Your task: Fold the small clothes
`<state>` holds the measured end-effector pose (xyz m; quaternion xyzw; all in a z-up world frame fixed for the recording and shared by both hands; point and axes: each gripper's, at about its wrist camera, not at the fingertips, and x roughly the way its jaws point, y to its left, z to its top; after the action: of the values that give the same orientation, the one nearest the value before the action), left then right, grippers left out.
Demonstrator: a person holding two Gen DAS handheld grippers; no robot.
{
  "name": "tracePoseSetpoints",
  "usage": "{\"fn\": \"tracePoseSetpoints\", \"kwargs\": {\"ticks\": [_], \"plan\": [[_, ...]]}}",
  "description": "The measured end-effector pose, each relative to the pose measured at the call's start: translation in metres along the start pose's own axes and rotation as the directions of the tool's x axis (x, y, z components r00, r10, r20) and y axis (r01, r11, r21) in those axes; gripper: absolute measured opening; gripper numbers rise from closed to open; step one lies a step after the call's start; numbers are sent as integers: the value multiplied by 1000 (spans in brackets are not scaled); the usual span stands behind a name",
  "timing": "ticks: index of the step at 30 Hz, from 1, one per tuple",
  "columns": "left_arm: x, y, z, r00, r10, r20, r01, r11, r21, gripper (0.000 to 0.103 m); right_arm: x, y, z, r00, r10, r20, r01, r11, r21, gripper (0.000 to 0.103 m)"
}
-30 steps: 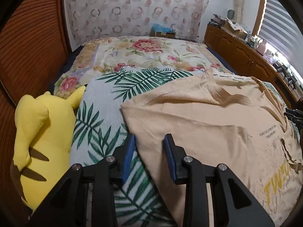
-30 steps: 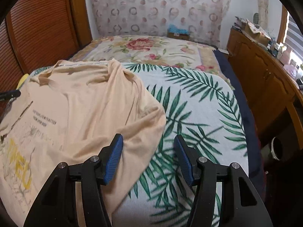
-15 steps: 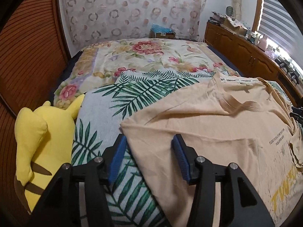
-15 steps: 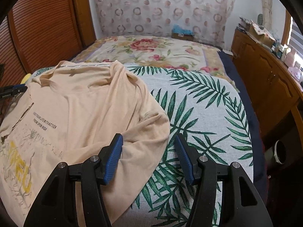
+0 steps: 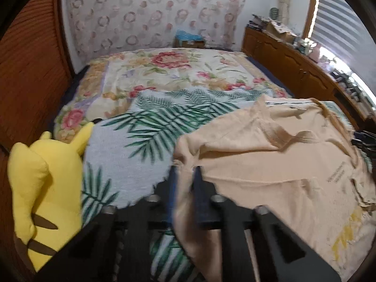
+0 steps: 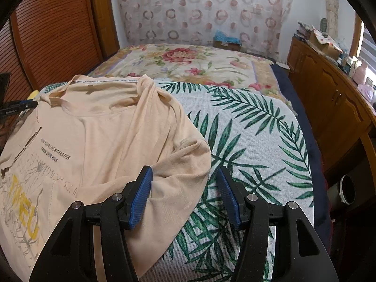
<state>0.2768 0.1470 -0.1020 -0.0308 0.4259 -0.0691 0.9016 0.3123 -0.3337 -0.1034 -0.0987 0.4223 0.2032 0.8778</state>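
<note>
Left wrist: left gripper [image 5: 185, 176] has now clamped the T-shirt [image 5: 270, 164] edge.

Yellow plush toy [image 5: 44, 178] crowding bed's left edge, open palm-leaf blanket [image 6: 256, 141] right of shirt [image 6: 98, 141], wooden cabinets [image 6: 329, 94] beyond.

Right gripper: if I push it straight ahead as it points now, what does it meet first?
Probably the T-shirt sleeve edge lying between the open right gripper fingers, then the palm-leaf blanket; depth is unclear.

left gripper [image 5: 185, 176] now closed on t-shirt [image 5: 270, 164] sleeve edge, fabric bunched
</note>
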Motion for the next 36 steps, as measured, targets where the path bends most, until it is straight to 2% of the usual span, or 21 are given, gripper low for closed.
{"fn": "tracePoseSetpoints", "kwargs": {"ticks": [4, 7, 8, 11, 15, 18, 21, 26, 31, 35, 36], "plan": [[-8, -7, 0, 1000, 11, 23, -11, 1000, 18, 3, 8, 0, 11, 1000, 8, -16, -9, 1000, -26, 54], [-28, -15, -1, 996, 4, 88, -6, 1000, 15, 2, 12, 2, 17, 999, 40, -7, -41, 998, -44, 22], [-37, -19, -2, 993, 6, 114, -8, 1000, 15, 2, 13, 4, 19, 998, 59, -9, -59, 997, -53, 6], [-73, -32, -7, 980, -2, 197, -2, 1000, 23, 2, 7, 15, 25, 999, 50, 18, -48, 996, -80, 4], [-118, -46, -20, 963, -24, 267, 15, 999, 36, 2, -30, 32, 26, 989, 80, 124, -69, 993, -94, 3], [-151, -54, -43, 952, -43, 302, 31, 999, 44, 2, -70, 46, 18, 974, 106, 199, -84, 990, -116, 3], [-178, -63, -74, 947, -61, 314, 50, 998, 43, 2, -105, 56, 1, 963, 131, 237, -105, 987, -121, 3], [-213, -76, -127, 946, -82, 313, 79, 997, 23, 2, -153, 66, -45, 954, 156, 256, -129, 984, -120, 3], [-244, -79, -155, 943, -87, 322, 84, 996, 23, 2, -192, 62, -79, 945, 179, 274, -159, 983, -96, 3], [-271, -74, -173, 944, -64, 322, 71, 997, -12, 3, -211, 62, -98, 951, 181, 252, -166, 983, -80, 3], [-276, -73, -180, 946, -52, 321, 61, 998, -19, 6, -214, 62, -104, 954, 177, 240, -162, 983, -84, 3]]}}
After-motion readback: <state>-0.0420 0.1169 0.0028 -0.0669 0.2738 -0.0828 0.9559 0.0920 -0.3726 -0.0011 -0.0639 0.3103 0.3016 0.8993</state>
